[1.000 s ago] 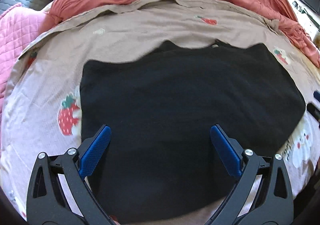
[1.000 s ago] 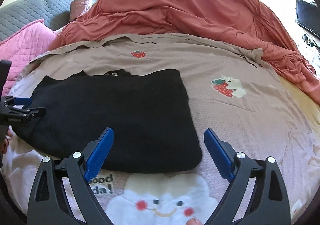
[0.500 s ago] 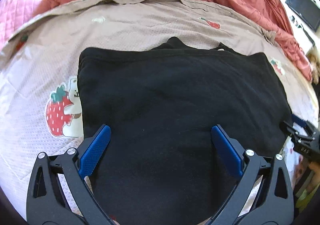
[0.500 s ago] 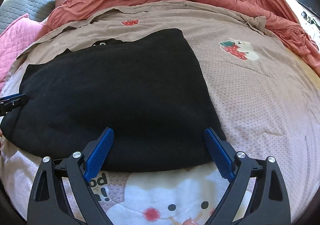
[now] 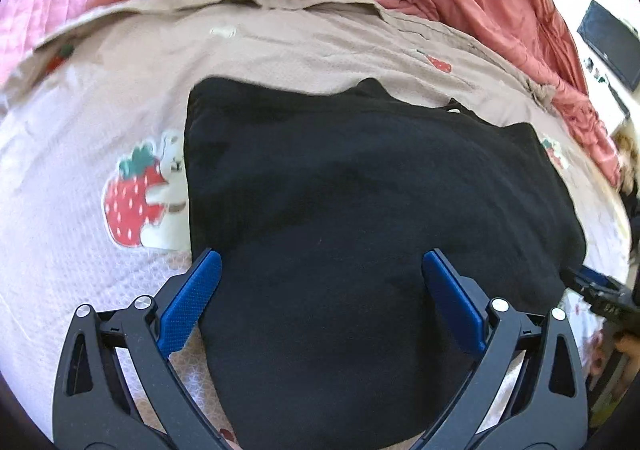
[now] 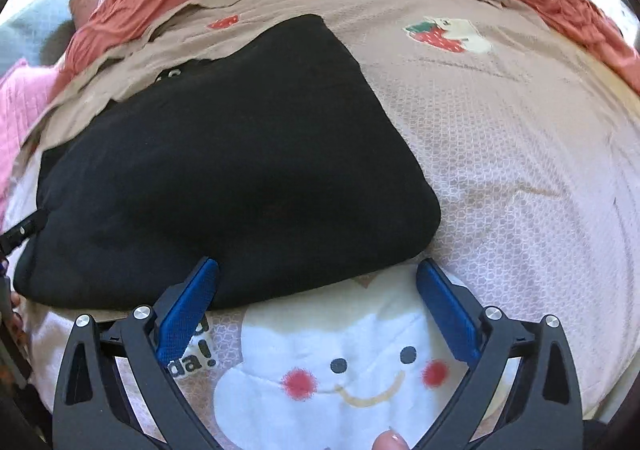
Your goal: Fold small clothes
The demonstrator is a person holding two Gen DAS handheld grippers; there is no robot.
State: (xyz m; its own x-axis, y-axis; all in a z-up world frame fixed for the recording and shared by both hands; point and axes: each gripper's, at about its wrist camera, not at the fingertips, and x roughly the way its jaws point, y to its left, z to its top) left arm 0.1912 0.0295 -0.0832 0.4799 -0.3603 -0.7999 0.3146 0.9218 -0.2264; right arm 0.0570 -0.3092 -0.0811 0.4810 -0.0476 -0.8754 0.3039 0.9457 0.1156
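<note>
between the left gripper's (image 5: 320, 264) wide-open jaws lies the black garment (image 5: 360, 210); the right gripper's (image 6: 318, 270) jaws, just widened, straddle its near corner ungripped.

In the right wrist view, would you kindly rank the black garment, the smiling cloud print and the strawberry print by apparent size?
1. black garment
2. smiling cloud print, though nearness to the camera enlarges it
3. strawberry print, far from the camera

Both wrist views look steeply down, close over the bed, sharing the black garment (image 5: 360, 230) (image 6: 224, 170).
</note>
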